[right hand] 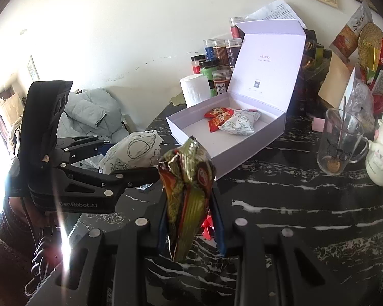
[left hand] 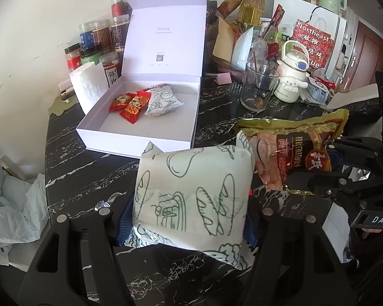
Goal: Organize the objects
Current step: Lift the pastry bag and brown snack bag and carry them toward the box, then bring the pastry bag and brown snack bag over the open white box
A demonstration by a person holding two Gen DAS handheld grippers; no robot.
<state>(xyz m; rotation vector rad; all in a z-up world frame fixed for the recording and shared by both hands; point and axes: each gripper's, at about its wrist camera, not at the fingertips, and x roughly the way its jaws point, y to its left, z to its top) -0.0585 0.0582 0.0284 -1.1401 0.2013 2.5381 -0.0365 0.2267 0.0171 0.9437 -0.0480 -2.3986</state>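
- Black marble tabletop (left hand: 94,168) ran up to a white wall, with spice jars (left hand: 97,40) and a paper roll (left hand: 85,86) crowded behind the white box (left hand: 138,132).
- Nearby stood a glass mug (left hand: 259,89) and a white bottle (left hand: 292,76), well right of the box.
- Inside the open box lay red packets (left hand: 130,103) touching a white pouch (left hand: 162,99).
- Left gripper (left hand: 189,219) pinched a bread packet (left hand: 194,193) above the table, just before the box.
- Right gripper (right hand: 191,219) clamped a gold snack bag (right hand: 186,188) beside it.

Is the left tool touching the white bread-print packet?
Touching. The left wrist view shows the left tool clamped on the white bread-print packet, fingers pressing both sides.
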